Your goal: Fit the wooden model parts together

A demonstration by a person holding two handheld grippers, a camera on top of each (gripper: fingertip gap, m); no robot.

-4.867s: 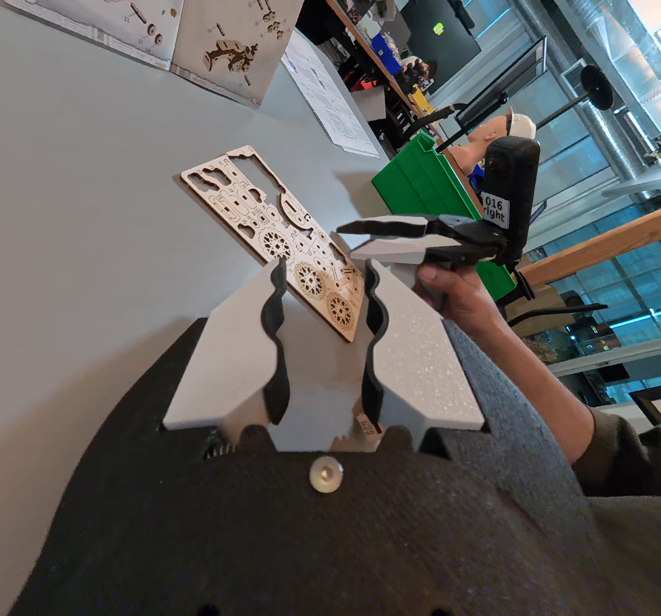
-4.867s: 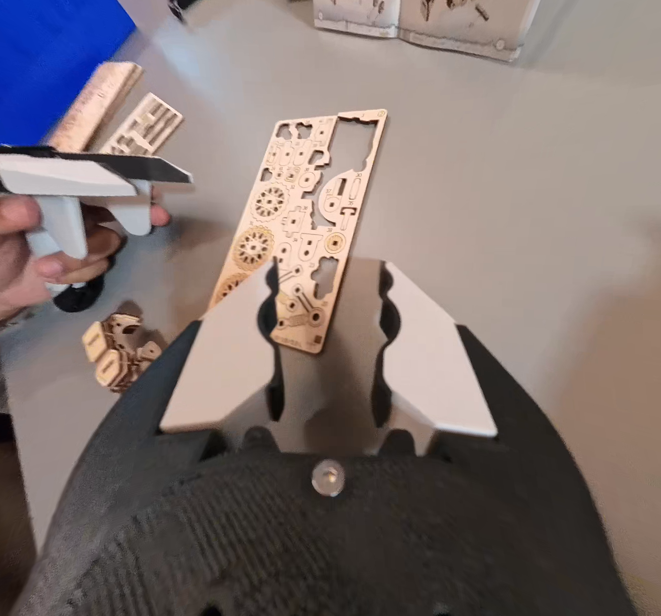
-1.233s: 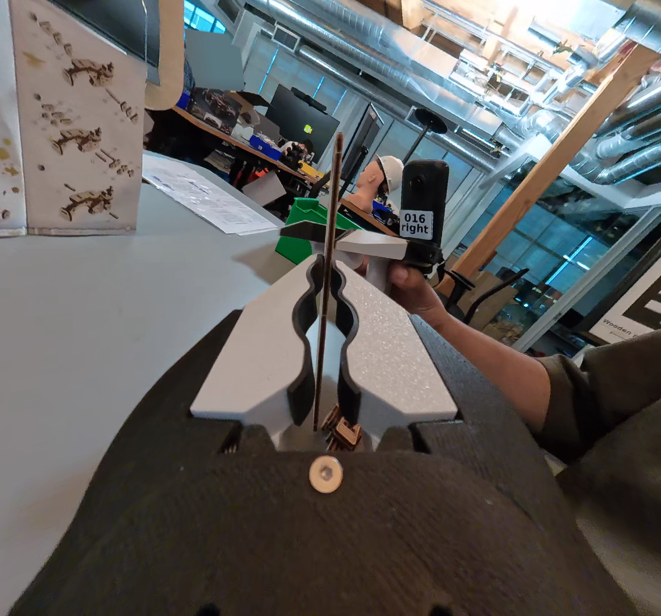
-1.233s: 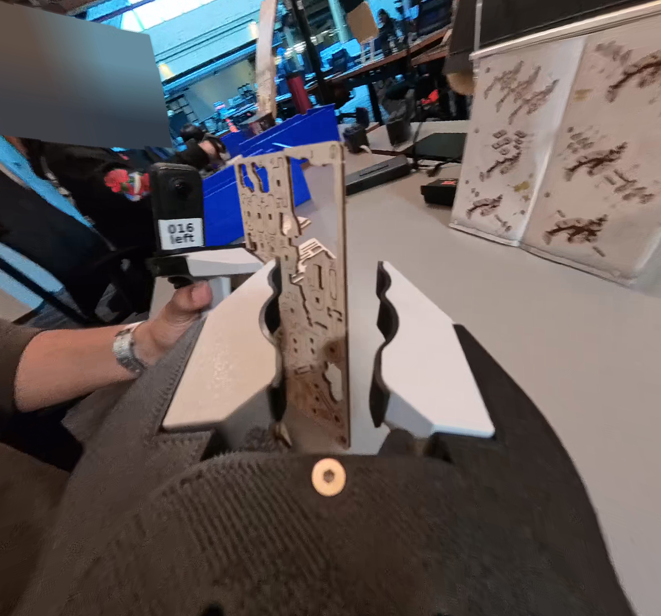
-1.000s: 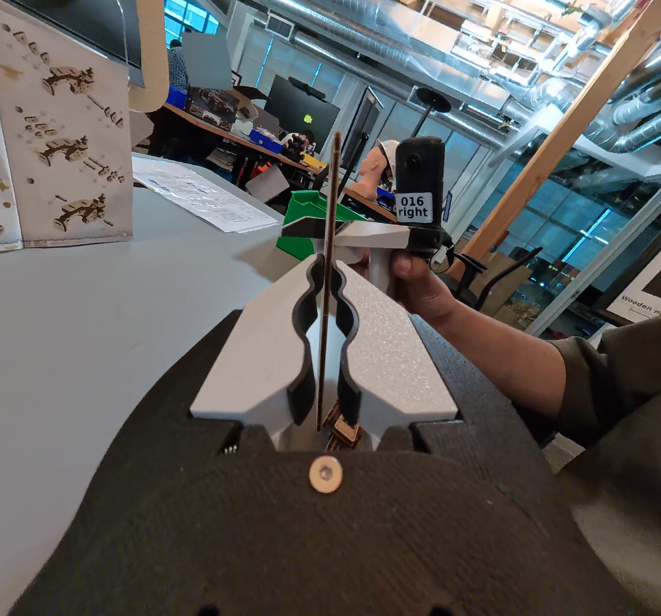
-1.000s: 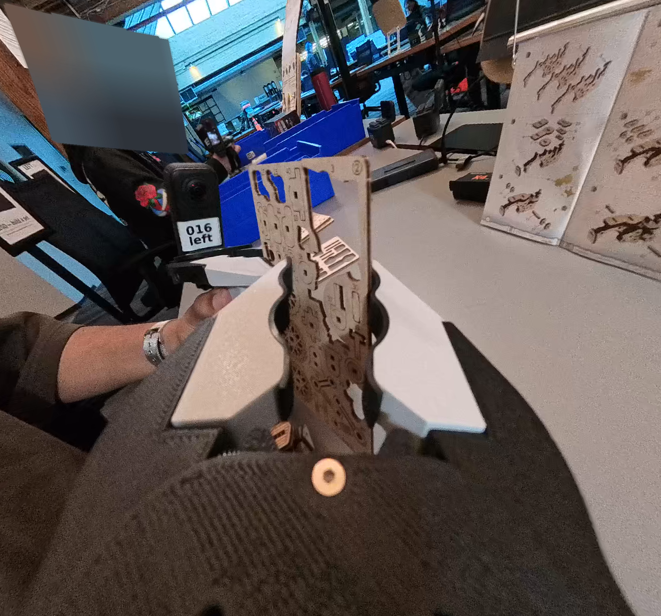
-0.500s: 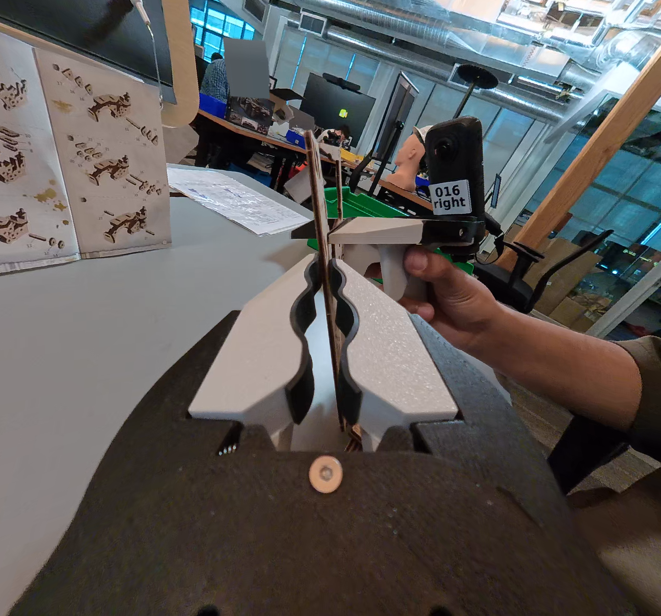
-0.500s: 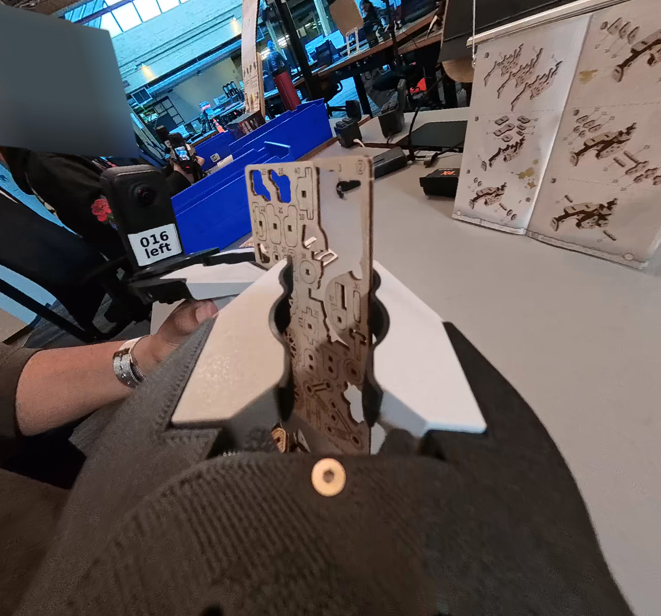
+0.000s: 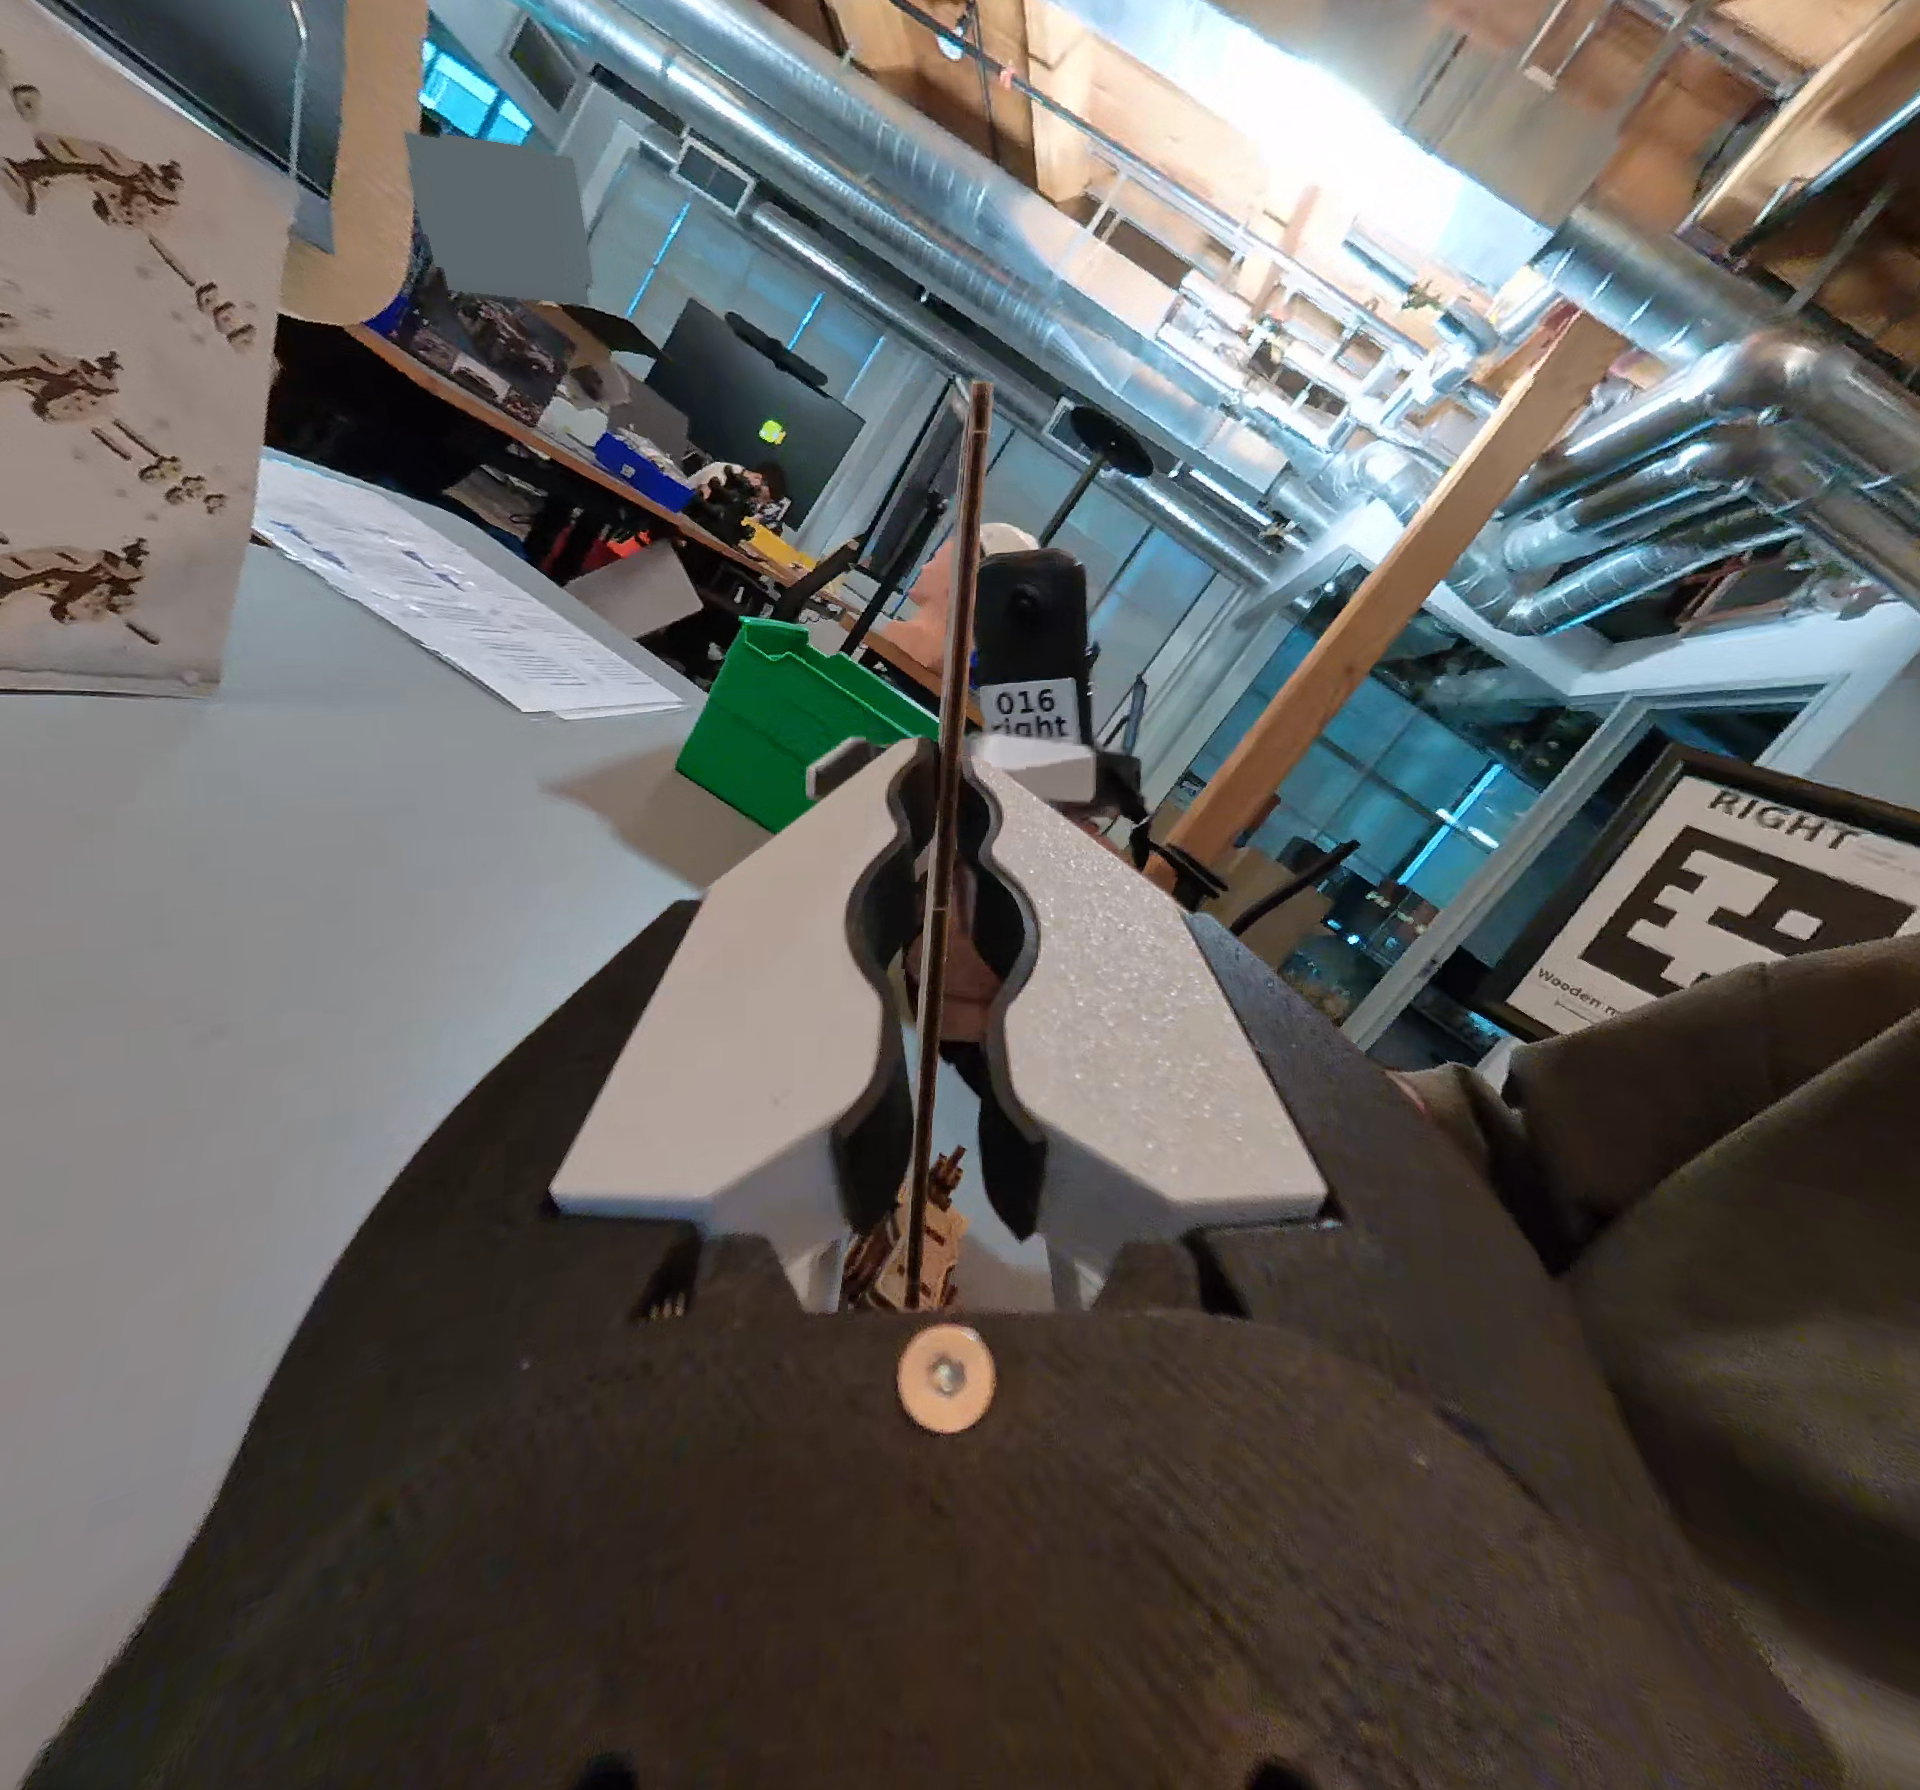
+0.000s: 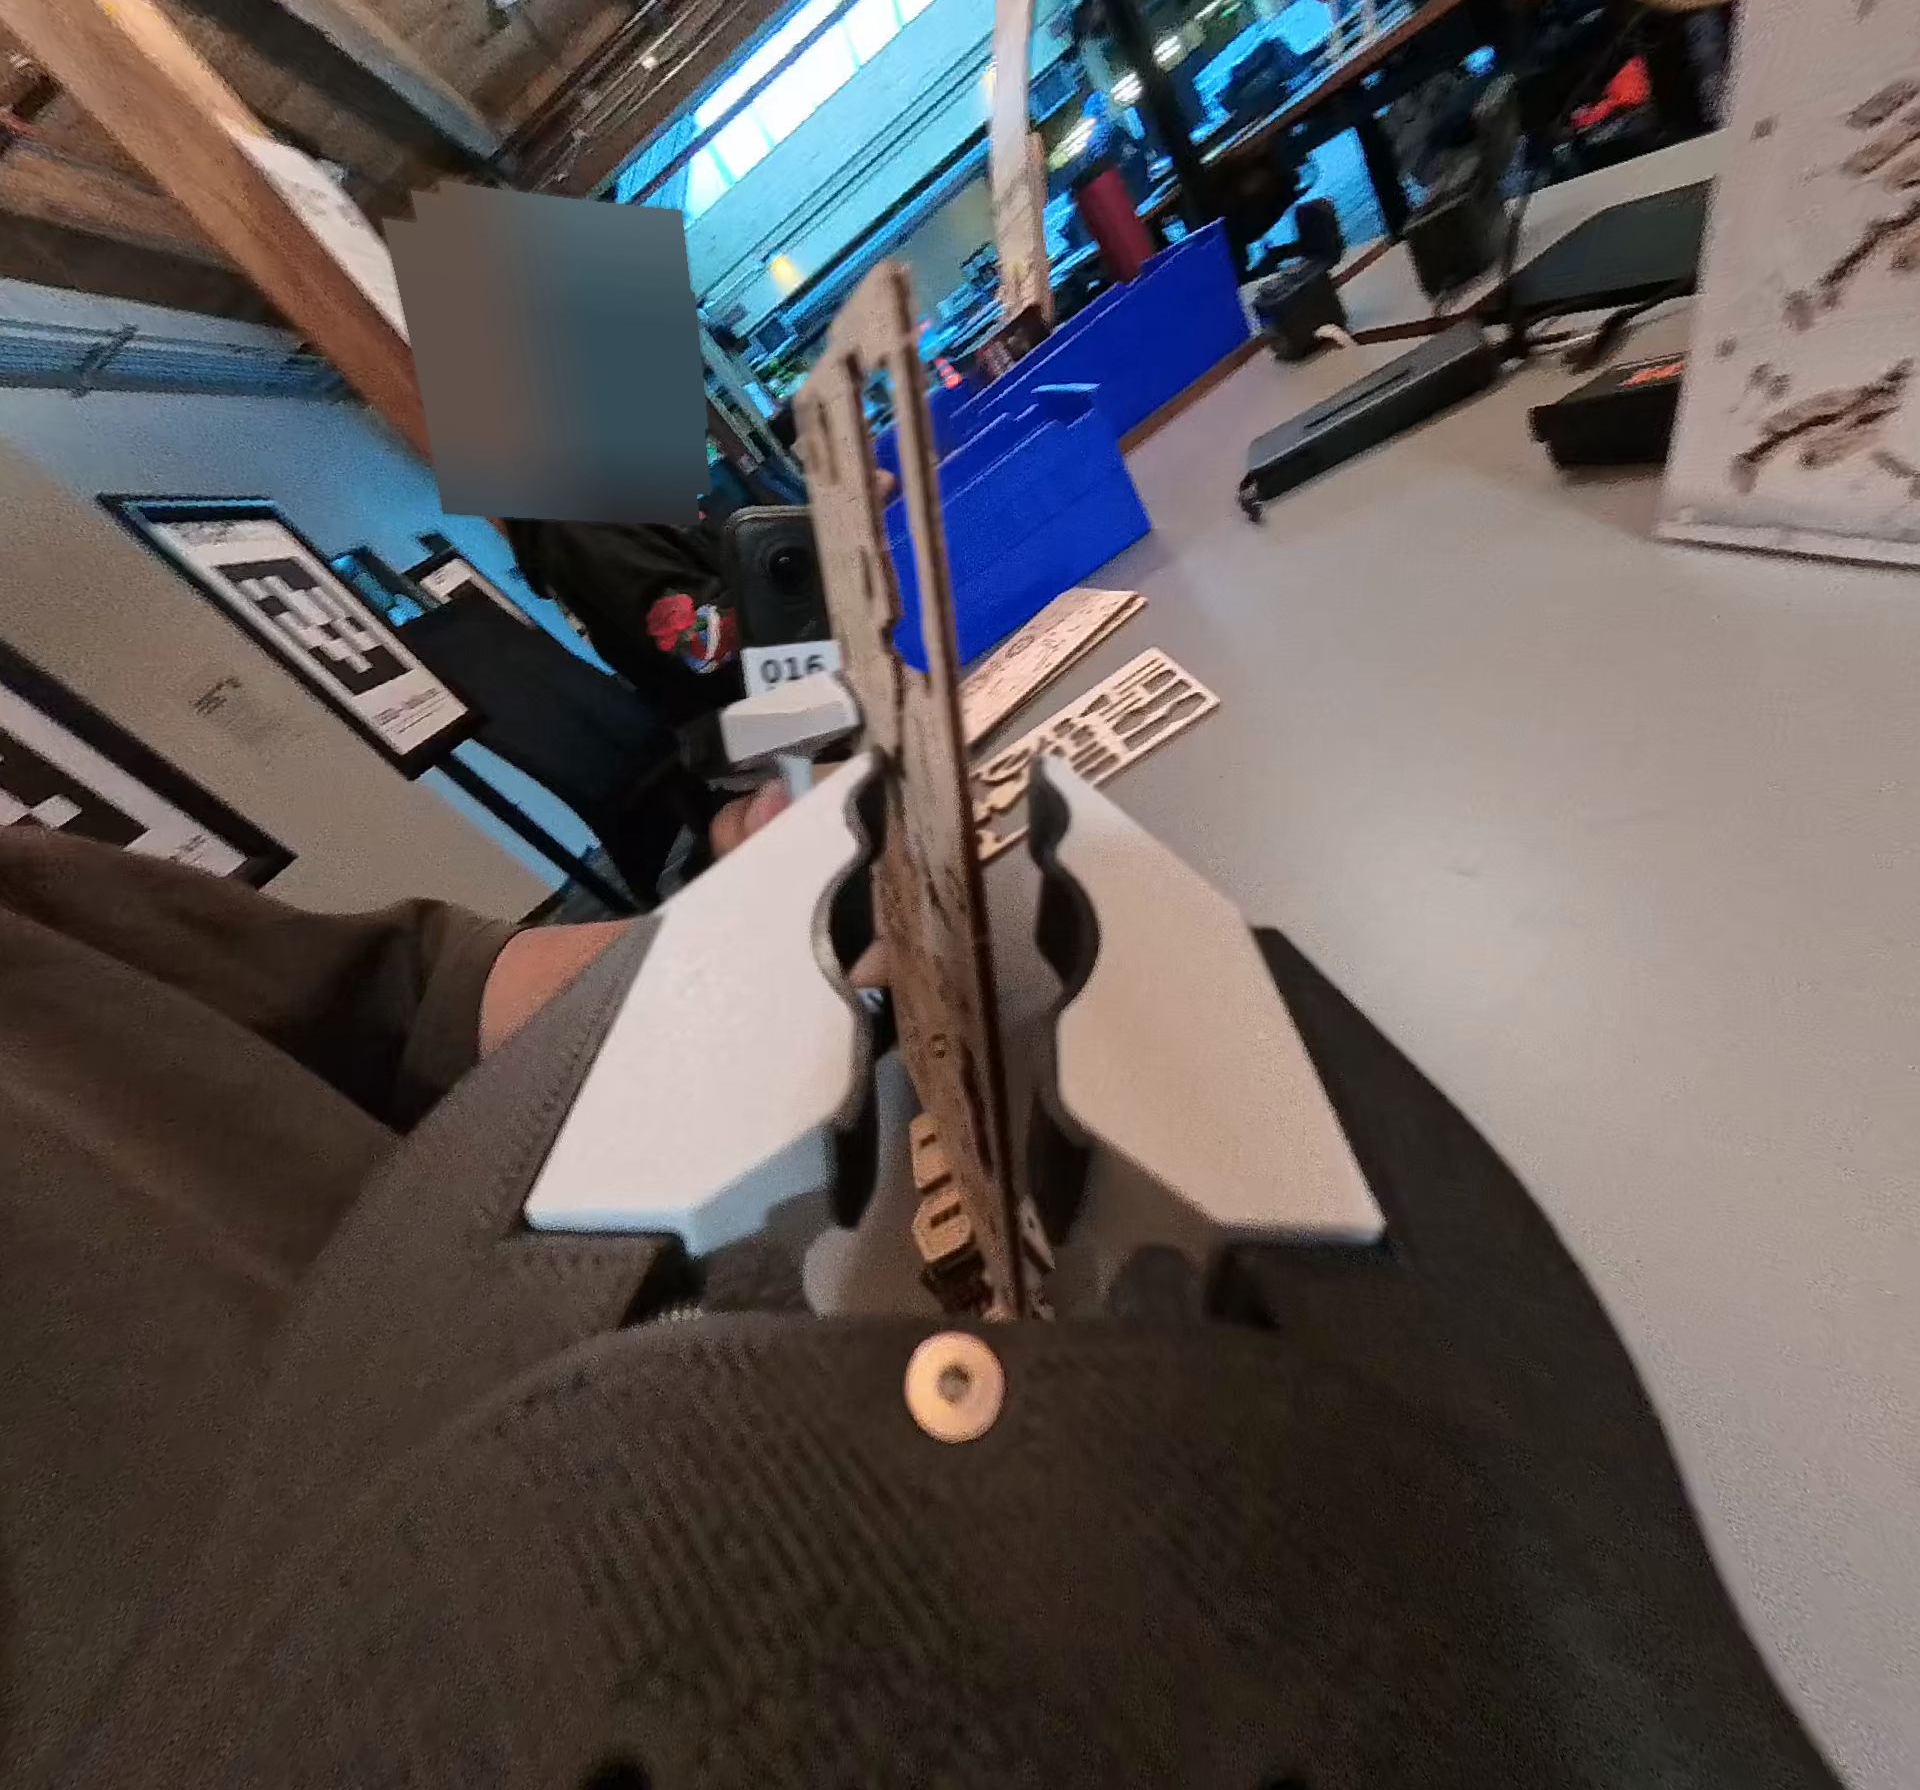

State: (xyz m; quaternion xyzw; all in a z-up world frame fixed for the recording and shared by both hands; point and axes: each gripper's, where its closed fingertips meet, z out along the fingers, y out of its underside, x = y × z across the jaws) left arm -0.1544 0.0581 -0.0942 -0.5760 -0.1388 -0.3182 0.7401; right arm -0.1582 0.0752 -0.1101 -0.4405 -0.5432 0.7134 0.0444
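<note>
A thin laser-cut wooden sheet point(image 9: 961, 597) stands upright, seen edge-on in the left wrist view. My left gripper point(image 9: 948, 784) is shut on it, the fingertips pinching both faces. In the right wrist view the same sheet point(image 10: 883, 514) shows almost edge-on. It rises between the fingers of my right gripper point(image 10: 961, 784), which stand apart with gaps on both sides, so that gripper is open. Each gripper shows just behind the sheet in the other's view: the right one point(image 9: 1039, 764), the left one point(image 10: 790, 727). Small wooden pieces point(image 10: 940, 1210) hang at the sheet's lower end.
More wooden sheets point(image 10: 1122, 712) lie flat on the grey table point(image 10: 1558, 909) beyond the grippers. Blue bins point(image 10: 1039, 473) and black devices point(image 10: 1371, 410) stand farther back. An upright instruction sheet point(image 9: 104, 338), a flat paper point(image 9: 457, 618) and a green bin point(image 9: 790, 722) are nearby.
Both grippers have swung and tilted. In the right wrist view the sheet has turned from face-on to nearly edge-on. The left gripper keeps its hold.
</note>
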